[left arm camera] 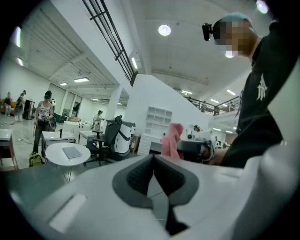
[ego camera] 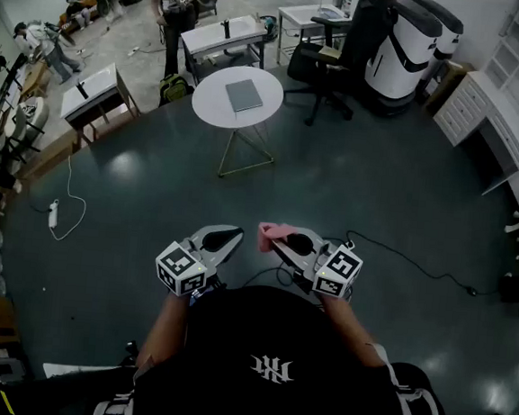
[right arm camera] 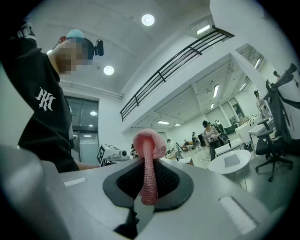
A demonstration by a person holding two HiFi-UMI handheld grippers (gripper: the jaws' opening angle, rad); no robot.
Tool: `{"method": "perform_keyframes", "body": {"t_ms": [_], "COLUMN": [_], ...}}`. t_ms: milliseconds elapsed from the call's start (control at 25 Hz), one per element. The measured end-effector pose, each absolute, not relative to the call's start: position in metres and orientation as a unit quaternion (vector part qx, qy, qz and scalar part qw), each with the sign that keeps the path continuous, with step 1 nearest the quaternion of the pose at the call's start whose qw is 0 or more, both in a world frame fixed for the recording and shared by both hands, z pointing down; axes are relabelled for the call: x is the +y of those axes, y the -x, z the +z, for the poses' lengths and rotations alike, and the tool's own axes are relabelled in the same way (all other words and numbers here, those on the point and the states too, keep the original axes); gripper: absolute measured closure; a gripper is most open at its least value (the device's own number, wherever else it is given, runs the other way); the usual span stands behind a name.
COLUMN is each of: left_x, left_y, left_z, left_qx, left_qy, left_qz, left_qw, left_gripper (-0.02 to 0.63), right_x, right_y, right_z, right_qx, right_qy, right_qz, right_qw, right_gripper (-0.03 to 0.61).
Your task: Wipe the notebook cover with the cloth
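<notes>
Currently no wiping is under way. The notebook (ego camera: 244, 94) lies flat on the round white table (ego camera: 212, 108), well apart from the person across open floor, and neither tool is anywhere near it.

The right gripper (right arm camera: 149, 185) has its jaws clamped on the pink cloth (right arm camera: 150, 154). The strip runs up between the pads and a bunched fold sticks out past the tips. My guess is that's deliberate: the loose end gives a soft face to drag over the cover without the plastic touching it.

The left gripper (left arm camera: 153, 164) has its jaws closed together with nothing between them. It's probably kept free to pin the notebook down once in reach.

Pose: both grippers are held out in front of the torso, side by side, close but not touching, elbows bent. The tips point ahead towards the table. The right one sits roughly level and the left dips slightly. It looks like a carry posture rather than a working one.

Next thing needed, I'd say, is closing the gap to the table before anything else.
</notes>
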State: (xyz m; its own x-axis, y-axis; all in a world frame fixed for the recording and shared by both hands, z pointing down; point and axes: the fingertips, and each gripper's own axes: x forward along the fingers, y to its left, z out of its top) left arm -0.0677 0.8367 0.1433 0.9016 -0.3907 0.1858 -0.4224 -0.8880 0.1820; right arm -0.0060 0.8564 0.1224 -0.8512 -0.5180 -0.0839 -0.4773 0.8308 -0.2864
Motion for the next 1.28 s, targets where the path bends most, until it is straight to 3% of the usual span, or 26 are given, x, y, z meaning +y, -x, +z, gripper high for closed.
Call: {"method": "perform_keyframes", "body": {"t_ms": [1280], "left_x": [0.828], "left_y": [0.005], "left_z": [0.146], "left_qx": [-0.241], "left_qy": [-0.957], "left_qz": [0.068], "left_qw": [0.147], "left_gripper": [0.611], "right_x": [0.847], "right_y": [-0.071], "right_z": [0.125], "right_qx": [0.953], "right_qy": [0.248], "right_qz": [-0.143], "right_qw": [0.094], "right_gripper": [0.541]}}
